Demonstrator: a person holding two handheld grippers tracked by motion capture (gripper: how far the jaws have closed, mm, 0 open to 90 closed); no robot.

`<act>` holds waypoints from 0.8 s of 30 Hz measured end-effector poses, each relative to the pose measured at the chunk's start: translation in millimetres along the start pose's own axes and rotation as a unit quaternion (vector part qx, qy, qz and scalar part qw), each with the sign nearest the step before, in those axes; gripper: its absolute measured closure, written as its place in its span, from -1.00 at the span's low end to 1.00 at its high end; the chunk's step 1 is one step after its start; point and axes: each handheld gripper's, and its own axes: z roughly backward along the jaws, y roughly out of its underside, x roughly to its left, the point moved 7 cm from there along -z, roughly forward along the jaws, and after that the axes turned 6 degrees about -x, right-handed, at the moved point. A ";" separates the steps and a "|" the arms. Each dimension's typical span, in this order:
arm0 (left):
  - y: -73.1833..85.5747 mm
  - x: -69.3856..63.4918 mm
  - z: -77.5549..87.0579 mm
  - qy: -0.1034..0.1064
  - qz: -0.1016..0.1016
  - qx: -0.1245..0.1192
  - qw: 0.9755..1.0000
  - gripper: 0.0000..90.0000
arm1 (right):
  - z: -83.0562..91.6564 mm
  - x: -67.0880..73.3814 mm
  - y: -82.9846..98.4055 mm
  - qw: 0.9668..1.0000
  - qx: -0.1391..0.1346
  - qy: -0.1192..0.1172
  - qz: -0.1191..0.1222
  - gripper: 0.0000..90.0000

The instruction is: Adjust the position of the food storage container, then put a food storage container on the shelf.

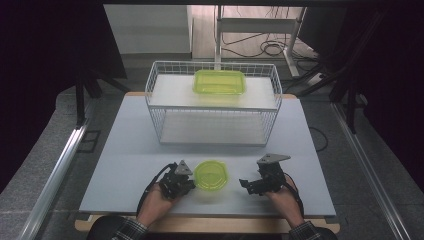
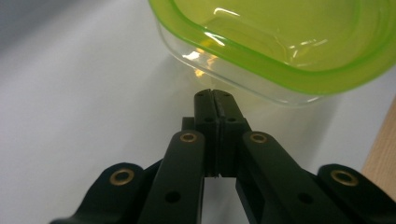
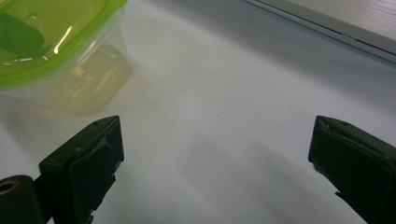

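Between the two grippers sits the green-lidded container [image 1: 211, 175]; the left gripper [image 1: 185, 184], jaws pressed together, lies nearer; the right gripper [image 1: 243, 184] gapes wide, empty.

A wire rack [image 1: 214, 125] is set on the white table [image 1: 125, 150].
A green-lidded container [image 1: 219, 82] is seen on its top shelf.

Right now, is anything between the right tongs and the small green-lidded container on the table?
Nothing visible. The right tongs stand open beside the small green-lidded container, with bare white table between them. The left tongs are shut on its other side.
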 end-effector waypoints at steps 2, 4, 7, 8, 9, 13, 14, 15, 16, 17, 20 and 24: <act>0.0 -0.6 -0.7 0.000 -0.004 0.001 1.000 0.90 | -0.2 0.0 0.1 1.000 0.000 0.000 0.000 -0.93; 0.8 6.1 -0.6 -0.031 0.002 -0.009 0.999 0.49 | -0.4 -0.2 0.5 1.000 0.000 -0.001 -0.001 -0.93; 1.1 10.9 1.6 -0.039 0.006 -0.016 0.999 -0.13 | -0.1 -0.7 0.6 1.000 0.001 -0.002 -0.002 -0.93; 0.4 14.2 5.2 -0.048 0.014 -0.030 0.998 -0.29 | -0.1 -1.3 0.6 1.000 -0.001 -0.003 -0.003 -0.93; 0.4 14.2 5.2 -0.048 0.014 -0.030 0.998 -0.46 | -0.1 -1.3 0.6 1.000 -0.001 -0.003 -0.003 -0.93; 4.3 17.5 13.3 -0.056 0.008 -0.040 0.998 -0.83 | 0.8 -1.4 -0.4 1.000 -0.005 -0.009 -0.009 -0.93; 4.3 17.5 13.3 -0.056 0.008 -0.040 0.998 -0.85 | 0.8 -1.4 -0.4 1.000 -0.005 -0.009 -0.009 -0.93; 6.0 18.8 15.5 -0.056 0.007 -0.041 0.998 -0.87 | 0.8 -1.1 -1.2 1.000 -0.010 -0.011 -0.012 -0.93; 8.3 21.0 19.4 -0.056 0.012 -0.047 0.997 -0.88 | 0.8 -0.7 -1.6 1.000 -0.011 -0.013 -0.013 -0.94; 8.3 21.0 19.4 -0.056 0.012 -0.047 0.997 -0.89 | 0.7 -0.2 -2.1 1.000 -0.013 -0.013 -0.015 -0.95; 14.0 26.2 27.9 -0.063 0.013 -0.058 0.996 -0.92 | 1.3 0.5 -4.0 1.000 -0.019 -0.011 -0.015 -0.97; 18.5 29.2 34.8 -0.062 0.014 -0.065 0.996 -0.92 | 2.5 0.3 -6.0 0.999 -0.026 -0.011 -0.017 -0.97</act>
